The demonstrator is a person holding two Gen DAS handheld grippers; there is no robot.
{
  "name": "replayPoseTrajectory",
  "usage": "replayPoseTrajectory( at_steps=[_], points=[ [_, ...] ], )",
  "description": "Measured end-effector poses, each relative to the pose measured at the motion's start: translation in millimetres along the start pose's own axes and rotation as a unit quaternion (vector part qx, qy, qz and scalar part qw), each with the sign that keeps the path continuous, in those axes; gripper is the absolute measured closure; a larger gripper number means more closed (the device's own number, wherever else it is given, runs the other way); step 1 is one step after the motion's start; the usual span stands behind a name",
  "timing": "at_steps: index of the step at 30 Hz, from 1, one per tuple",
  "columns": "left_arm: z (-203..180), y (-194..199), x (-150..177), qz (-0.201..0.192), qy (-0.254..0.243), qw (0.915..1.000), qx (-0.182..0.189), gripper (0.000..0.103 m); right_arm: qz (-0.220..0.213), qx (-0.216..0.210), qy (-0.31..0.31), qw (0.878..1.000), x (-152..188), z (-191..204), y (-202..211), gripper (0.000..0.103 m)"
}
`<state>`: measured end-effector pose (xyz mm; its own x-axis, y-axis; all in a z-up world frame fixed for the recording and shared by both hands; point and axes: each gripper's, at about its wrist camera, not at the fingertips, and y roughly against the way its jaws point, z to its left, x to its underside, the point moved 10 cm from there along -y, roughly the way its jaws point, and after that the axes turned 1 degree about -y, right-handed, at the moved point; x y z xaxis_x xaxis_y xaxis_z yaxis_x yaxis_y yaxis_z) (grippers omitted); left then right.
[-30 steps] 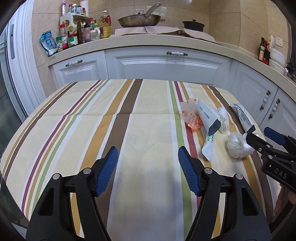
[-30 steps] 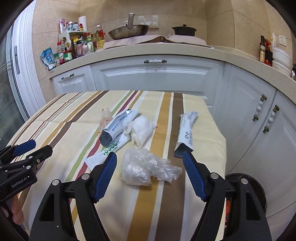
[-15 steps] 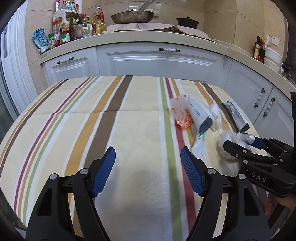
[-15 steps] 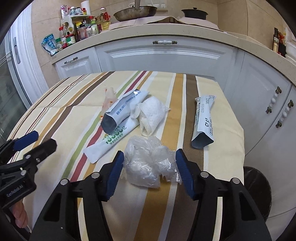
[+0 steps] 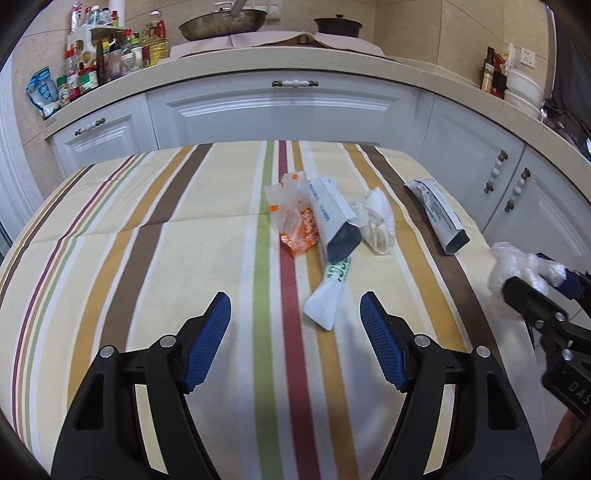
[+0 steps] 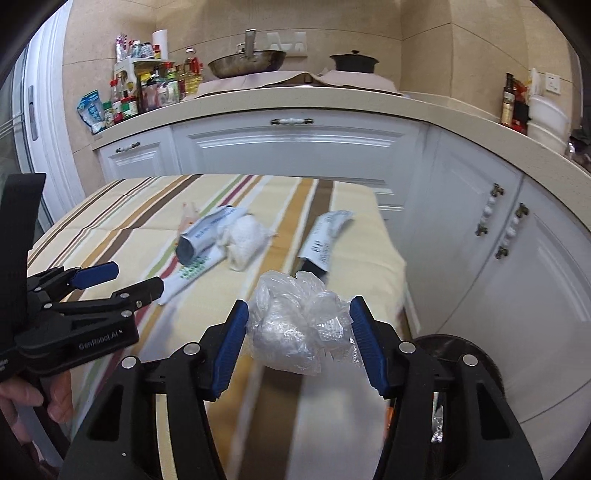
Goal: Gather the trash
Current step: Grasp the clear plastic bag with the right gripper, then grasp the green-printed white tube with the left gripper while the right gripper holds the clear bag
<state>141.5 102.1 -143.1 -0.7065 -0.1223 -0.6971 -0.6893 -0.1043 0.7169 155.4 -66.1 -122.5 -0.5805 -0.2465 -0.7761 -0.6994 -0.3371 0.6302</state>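
Note:
My right gripper (image 6: 297, 341) is shut on a crumpled clear plastic wrap (image 6: 295, 328) and holds it above the table's right edge; it also shows in the left wrist view (image 5: 517, 269). My left gripper (image 5: 295, 332) is open and empty above the striped tablecloth (image 5: 147, 240). Ahead of it lie a white and green wrapper (image 5: 328, 291), a grey-ended pouch (image 5: 332, 218), an orange snack bag (image 5: 295, 225), a crumpled white tissue (image 5: 376, 218) and a second pouch (image 5: 436, 218).
A dark round bin (image 6: 454, 354) stands on the floor below the table's right edge. White cabinets (image 5: 280, 110) and a counter with bottles (image 5: 107, 48), a pan (image 5: 221, 22) and a pot (image 5: 336, 26) run behind and to the right.
My right gripper closed on the clear plastic wrap and lifted it off the table toward the right edge. My left gripper moved right, nearer the pile of wrappers.

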Motion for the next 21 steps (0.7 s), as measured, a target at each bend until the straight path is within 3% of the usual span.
replayPoseTrajectory(
  at_steps=[4, 6, 12, 13, 15, 16, 21],
  points=[
    [-7.7, -10.8, 2.7, 0.017, -0.003, 0.9999, 0.002, 0.034, 0.001, 0.009, -0.018, 1.000, 6.5, -19.2, 1.2, 0.047],
    [-10.2, -15.2, 5.0, 0.024, -0.006, 0.9997, 0.006, 0.042, 0.001, 0.010, -0.025, 1.000, 10.1, -24.8, 1.5, 0.047],
    [-16.3, -24.4, 11.6, 0.048, -0.006, 0.9986, 0.023, 0.075, 0.003, 0.008, -0.035, 0.999, 15.1, -31.5, -1.6, 0.047],
    [-16.8, -24.0, 11.7, 0.047, -0.006, 0.9986, 0.025, 0.084, 0.003, 0.008, -0.036, 0.999, 15.3, -31.4, -2.5, 0.047],
    [-19.3, -22.9, 12.2, 0.046, -0.011, 0.9984, 0.032, 0.090, 0.004, 0.008, -0.036, 0.999, 15.9, -31.7, -3.1, 0.047],
    [-20.9, -21.8, 12.7, 0.045, -0.013, 0.9982, 0.039, 0.099, 0.004, 0.008, -0.035, 0.999, 15.8, -31.9, -2.8, 0.047],
    [-22.7, -14.9, 15.5, 0.040, -0.013, 0.9979, 0.050, 0.099, 0.004, 0.007, -0.035, 0.999, 17.2, -31.1, -3.6, 0.047]
  ],
)
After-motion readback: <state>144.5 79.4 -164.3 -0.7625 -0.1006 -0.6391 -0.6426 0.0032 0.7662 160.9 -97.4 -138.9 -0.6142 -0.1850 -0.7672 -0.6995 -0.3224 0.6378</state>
